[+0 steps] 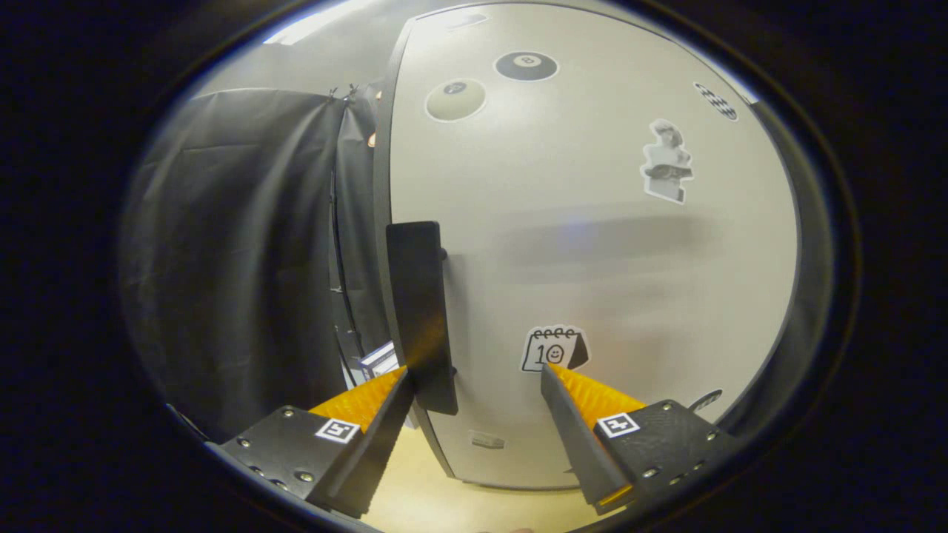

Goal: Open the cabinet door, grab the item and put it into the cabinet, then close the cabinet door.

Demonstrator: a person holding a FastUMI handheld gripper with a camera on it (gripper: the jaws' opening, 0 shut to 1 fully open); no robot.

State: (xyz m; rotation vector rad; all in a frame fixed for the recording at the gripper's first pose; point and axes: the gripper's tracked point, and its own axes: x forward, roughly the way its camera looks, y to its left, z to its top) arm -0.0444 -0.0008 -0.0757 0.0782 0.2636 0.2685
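My tongs (474, 381) are spread wide, gripping nothing, right up at the cabinet door (592, 244) with its black handle (419, 311) just inside my left finger. Door looks shut or nearly (opening or closing, can't say). Item unseen, maybe that box (379, 360) behind the door's edge.

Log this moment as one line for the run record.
stage: at door | tongs: open, handle by left finger, no grip | door: looks shut | item: unconfirmed

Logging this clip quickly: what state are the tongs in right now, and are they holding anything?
Tongs: open, holding nothing; the fingers stand apart in front of the cabinet door, one fingertip right by the door's black handle.
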